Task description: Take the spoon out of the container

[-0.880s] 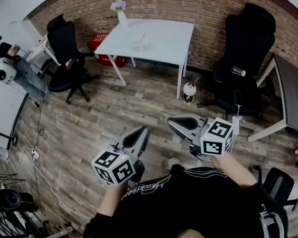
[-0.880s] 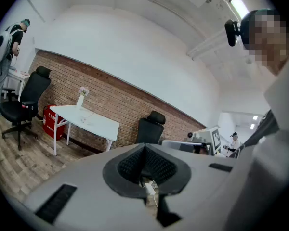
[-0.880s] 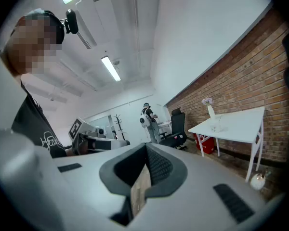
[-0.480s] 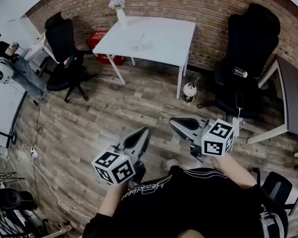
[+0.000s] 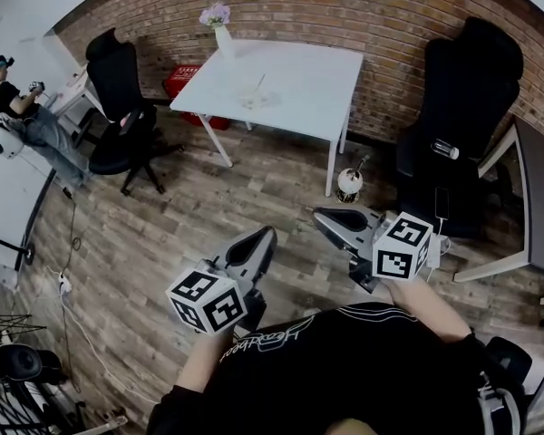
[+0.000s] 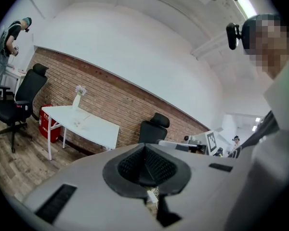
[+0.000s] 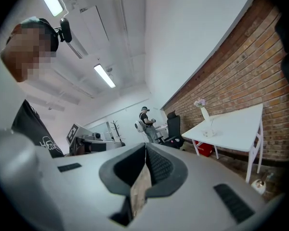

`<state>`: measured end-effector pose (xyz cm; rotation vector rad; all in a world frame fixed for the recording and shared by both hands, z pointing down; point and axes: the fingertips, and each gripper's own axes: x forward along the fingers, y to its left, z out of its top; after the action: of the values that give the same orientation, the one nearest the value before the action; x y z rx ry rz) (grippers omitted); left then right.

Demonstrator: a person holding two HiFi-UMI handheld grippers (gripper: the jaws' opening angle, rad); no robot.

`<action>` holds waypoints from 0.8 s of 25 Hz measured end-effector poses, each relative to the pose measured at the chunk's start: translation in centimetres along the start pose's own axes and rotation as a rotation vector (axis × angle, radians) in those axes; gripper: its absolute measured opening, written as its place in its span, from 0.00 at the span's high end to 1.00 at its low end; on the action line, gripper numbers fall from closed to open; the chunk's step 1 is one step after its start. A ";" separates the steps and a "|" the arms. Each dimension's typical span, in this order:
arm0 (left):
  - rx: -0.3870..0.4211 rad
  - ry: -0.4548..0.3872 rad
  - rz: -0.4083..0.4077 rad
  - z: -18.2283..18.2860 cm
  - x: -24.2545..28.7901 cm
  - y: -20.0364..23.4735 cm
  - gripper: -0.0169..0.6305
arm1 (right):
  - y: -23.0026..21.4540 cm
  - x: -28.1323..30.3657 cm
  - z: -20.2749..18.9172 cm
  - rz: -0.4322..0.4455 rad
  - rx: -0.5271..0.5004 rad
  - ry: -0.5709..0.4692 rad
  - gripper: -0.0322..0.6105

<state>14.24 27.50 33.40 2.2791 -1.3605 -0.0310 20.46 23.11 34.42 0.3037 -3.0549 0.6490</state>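
In the head view's upper middle we see the white surface point(image 5: 299, 80), a vase point(image 5: 222, 34) at its left corner, then the container point(image 5: 251, 95) with the spoon point(image 5: 258, 82) standing in it. Lower down, over the wooden floor point(image 5: 190, 216) and well apart from the container, hang the left hand-held gripper point(image 5: 265, 236) and the right hand-held gripper point(image 5: 320, 216). Only their own views show us both pairs of jaws pressed together on nothing

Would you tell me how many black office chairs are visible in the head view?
2. One black office chair stands left of the white table, the other right of it. A dark shape at the lower right edge may be a third.
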 end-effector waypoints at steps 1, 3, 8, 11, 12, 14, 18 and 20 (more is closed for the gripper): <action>0.007 -0.006 0.002 0.3 0.4 0.0 0.97 | -0.3 0.0 0.4 0.008 -0.007 -0.003 0.95; 0.013 -0.014 0.004 0.5 1.0 0.1 0.97 | -1.0 0.0 0.9 0.021 -0.015 -0.008 0.95; 0.005 -0.019 0.025 1.0 2.1 1.9 0.97 | -2.8 1.6 1.0 0.037 -0.002 0.003 0.95; 0.001 -0.034 0.035 1.9 2.7 3.6 0.97 | -4.0 3.0 0.9 0.039 -0.007 0.021 0.95; -0.001 -0.034 0.035 2.0 3.0 4.3 0.97 | -4.5 3.5 1.0 0.036 -0.008 0.023 0.95; -0.003 -0.028 0.028 2.4 3.8 5.8 0.97 | -5.8 4.7 1.2 0.029 -0.004 0.017 0.95; -0.026 -0.019 -0.006 3.3 6.1 9.3 0.97 | -9.1 7.4 1.5 0.002 0.012 0.019 0.95; -0.032 -0.010 -0.019 4.2 7.4 11.6 0.97 | -11.0 9.1 2.0 -0.014 0.020 0.018 0.95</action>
<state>7.33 15.19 36.13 2.2686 -1.3338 -0.0693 13.67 10.75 37.41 0.3178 -3.0278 0.6781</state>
